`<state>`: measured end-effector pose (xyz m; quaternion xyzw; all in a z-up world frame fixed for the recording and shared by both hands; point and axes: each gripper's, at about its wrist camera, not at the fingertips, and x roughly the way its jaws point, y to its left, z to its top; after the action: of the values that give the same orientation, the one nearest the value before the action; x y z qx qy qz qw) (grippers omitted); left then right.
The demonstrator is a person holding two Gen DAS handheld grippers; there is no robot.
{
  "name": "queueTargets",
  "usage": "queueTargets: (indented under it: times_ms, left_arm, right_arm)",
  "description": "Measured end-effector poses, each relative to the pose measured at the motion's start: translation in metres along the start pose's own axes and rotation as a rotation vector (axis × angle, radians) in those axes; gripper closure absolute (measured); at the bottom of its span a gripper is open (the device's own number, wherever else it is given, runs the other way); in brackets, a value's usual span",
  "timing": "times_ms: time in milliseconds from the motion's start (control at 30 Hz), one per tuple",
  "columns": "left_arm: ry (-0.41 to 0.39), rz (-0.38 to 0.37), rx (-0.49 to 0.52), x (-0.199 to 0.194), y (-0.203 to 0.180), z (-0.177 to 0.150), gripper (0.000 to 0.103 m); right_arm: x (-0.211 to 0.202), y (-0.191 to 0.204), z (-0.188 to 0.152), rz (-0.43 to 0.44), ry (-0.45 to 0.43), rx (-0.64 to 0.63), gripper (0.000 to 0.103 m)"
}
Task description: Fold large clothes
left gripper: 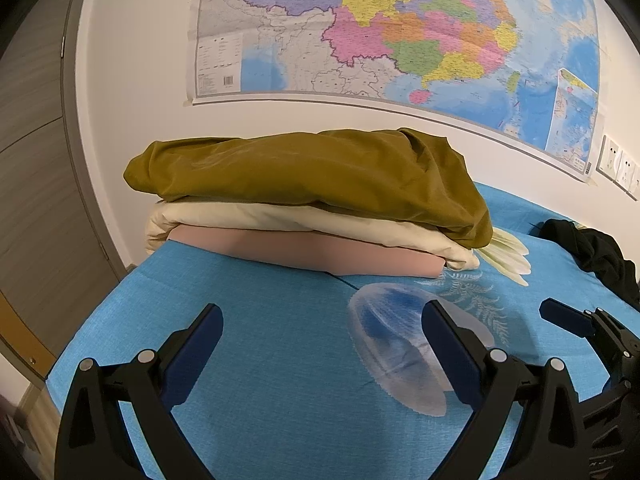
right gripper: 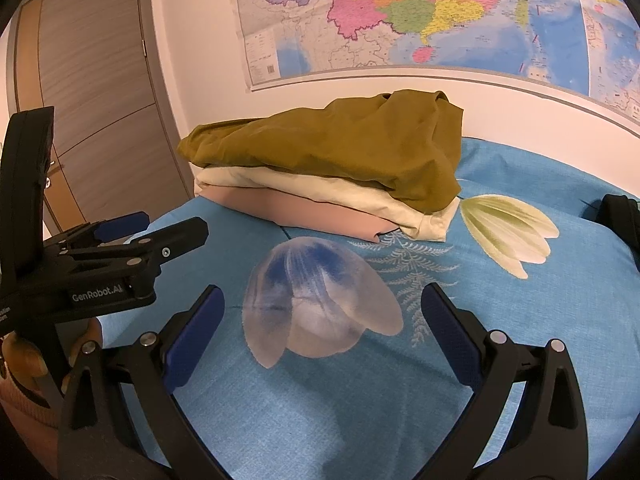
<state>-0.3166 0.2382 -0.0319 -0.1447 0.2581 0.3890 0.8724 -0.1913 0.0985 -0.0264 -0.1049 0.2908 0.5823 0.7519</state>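
A stack of folded clothes lies at the far side of the blue bed: an olive-brown garment (left gripper: pixel 312 172) on top, a cream one (left gripper: pixel 280 220) under it, a pink one (left gripper: pixel 320 252) at the bottom. The stack also shows in the right wrist view, olive-brown garment (right gripper: pixel 340 148) on top. My left gripper (left gripper: pixel 322 324) is open and empty above the bedsheet, short of the stack. My right gripper (right gripper: pixel 322 308) is open and empty over the printed flower. The left gripper shows at the left of the right wrist view (right gripper: pixel 160 228). A black garment (left gripper: pixel 600 256) lies crumpled at the right.
The blue bedsheet (left gripper: pixel 260 360) has printed flowers and ferns. A map (left gripper: pixel 400 28) hangs on the white wall behind. A wooden door (right gripper: pixel 92 92) stands at the left. Wall sockets (left gripper: pixel 620 164) are at the right. The bed's left edge drops to the floor.
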Motion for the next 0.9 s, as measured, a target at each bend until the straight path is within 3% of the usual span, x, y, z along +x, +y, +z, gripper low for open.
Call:
queueTargets:
  times_ms: [900]
  left_arm:
    - [0.004, -0.010, 0.005, 0.0006, -0.0048, 0.0021, 0.007]
  right_arm:
    - [-0.0026, -0.0016, 0.0008, -0.002, -0.003, 0.001, 0.006]
